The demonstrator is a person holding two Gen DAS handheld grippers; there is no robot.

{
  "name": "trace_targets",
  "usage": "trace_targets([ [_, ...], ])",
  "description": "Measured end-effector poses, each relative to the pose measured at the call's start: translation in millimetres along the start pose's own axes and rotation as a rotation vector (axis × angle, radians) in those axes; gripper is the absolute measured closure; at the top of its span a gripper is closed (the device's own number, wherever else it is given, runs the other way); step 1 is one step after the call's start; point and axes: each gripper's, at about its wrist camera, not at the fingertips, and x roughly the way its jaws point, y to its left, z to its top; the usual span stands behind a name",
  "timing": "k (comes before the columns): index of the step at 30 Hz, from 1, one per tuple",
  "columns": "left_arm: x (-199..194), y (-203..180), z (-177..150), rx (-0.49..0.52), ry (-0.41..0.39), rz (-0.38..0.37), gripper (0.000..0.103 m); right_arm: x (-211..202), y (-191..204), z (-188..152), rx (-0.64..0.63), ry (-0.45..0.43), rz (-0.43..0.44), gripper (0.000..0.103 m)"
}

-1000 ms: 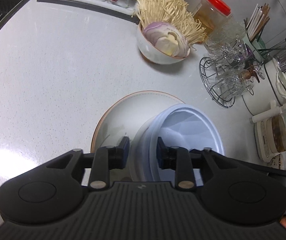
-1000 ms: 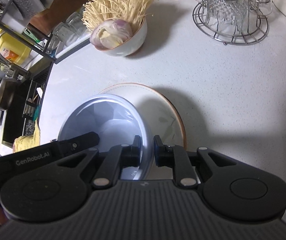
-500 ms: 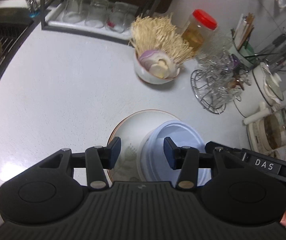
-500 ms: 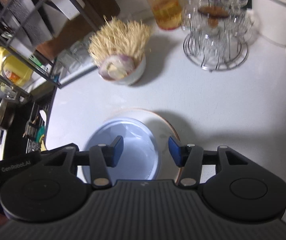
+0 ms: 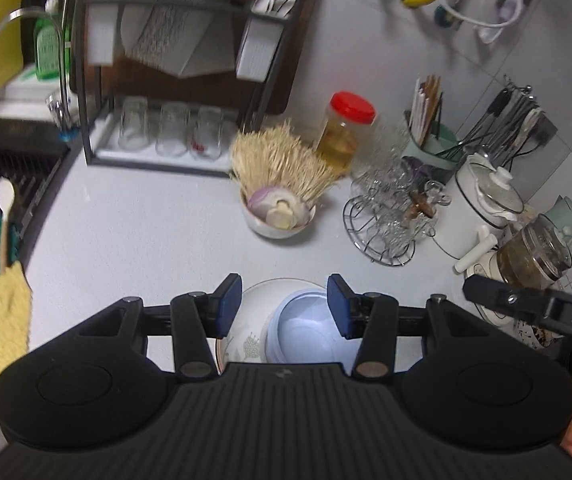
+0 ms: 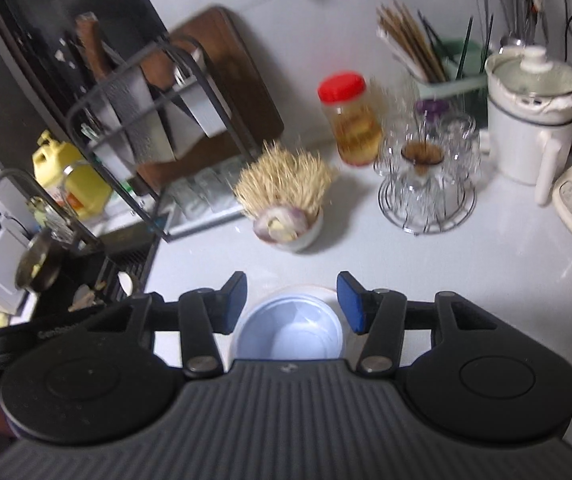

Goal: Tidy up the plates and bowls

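A pale blue bowl [image 5: 309, 330] sits on a white plate with a brown rim [image 5: 252, 320] on the white counter, off to the plate's right side. My left gripper [image 5: 284, 306] is open and empty, high above them. My right gripper [image 6: 291, 302] is also open and empty, high above the same bowl [image 6: 287, 330]; only a sliver of the plate's rim [image 6: 305, 287] shows there. A white bowl of enoki mushrooms and onion [image 5: 280, 210] stands farther back, and shows in the right wrist view too [image 6: 286, 216].
A wire rack of glass cups [image 5: 391, 222], a red-lidded jar [image 5: 345, 132], a chopstick holder [image 5: 431, 136], a white pot [image 5: 481, 208] and a kettle [image 5: 533, 256] line the right. A dish rack with glasses [image 5: 170, 132] stands behind; the sink [image 5: 2, 184] is left.
Both grippers let go of the blue bowl, opened wide and rose well above the counter. The bowl stays on the plate.
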Motion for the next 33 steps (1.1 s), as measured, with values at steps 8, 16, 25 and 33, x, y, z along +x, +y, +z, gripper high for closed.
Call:
trace_targets([
  [8, -56.0, -27.6, -37.2, -0.03, -0.056, 0.014, 0.05, -44.6, -2.0, -19.7, -0.081, -0.062, 0.035, 0.05],
  [16, -117.4, -58.7, -88.7, -0.041, -0.096, 0.055, 0.05, -90.4, -14.1, -58.4, -0.117, -0.074, 0.066, 0.05],
  [25, -160.9, -89.3, -145.7, -0.017, -0.104, 0.062, 0.046, -148.5, -16.0, -92.5, -0.196, -0.128, 0.065, 0.05],
  [33, -176.8, -100.8, -175.0, 0.0, -0.098, 0.089, 0.046, -159.7, -20.1, -113.7, -0.225, -0.104, 0.035, 0.05],
])
